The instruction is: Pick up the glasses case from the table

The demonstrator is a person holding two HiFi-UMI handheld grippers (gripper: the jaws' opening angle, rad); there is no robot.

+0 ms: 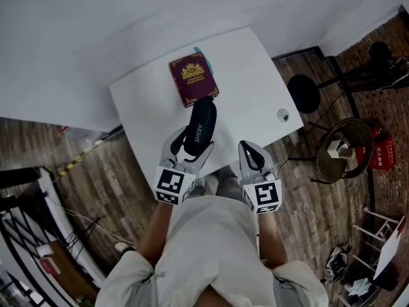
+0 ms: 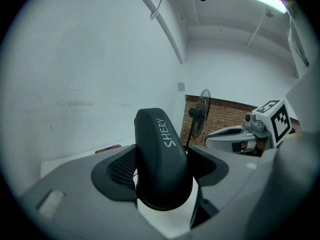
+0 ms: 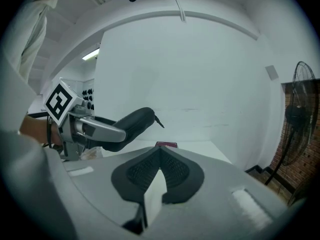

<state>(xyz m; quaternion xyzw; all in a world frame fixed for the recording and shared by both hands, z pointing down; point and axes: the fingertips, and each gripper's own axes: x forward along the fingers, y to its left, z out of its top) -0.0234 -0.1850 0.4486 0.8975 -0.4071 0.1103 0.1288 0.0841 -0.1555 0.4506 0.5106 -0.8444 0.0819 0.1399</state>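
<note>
The black glasses case point(image 1: 200, 128) with white lettering is held off the white table point(image 1: 255, 82) by my left gripper point(image 1: 192, 147), whose jaws are shut on its near end. In the left gripper view the case point(image 2: 161, 154) stands up between the two black pads and fills the gap. From the right gripper view the case point(image 3: 131, 125) shows at the left, lifted above the tabletop in the left gripper point(image 3: 117, 133). My right gripper point(image 1: 250, 153) hovers over the table's near edge, shut, with its pads point(image 3: 172, 171) together and nothing in them.
A dark red booklet point(image 1: 193, 78) with a gold crest lies on the table just beyond the case. A small round fitting point(image 1: 282, 114) sits near the table's right edge. A black stool point(image 1: 303, 93), a standing fan point(image 2: 199, 115) and a brick wall are to the right.
</note>
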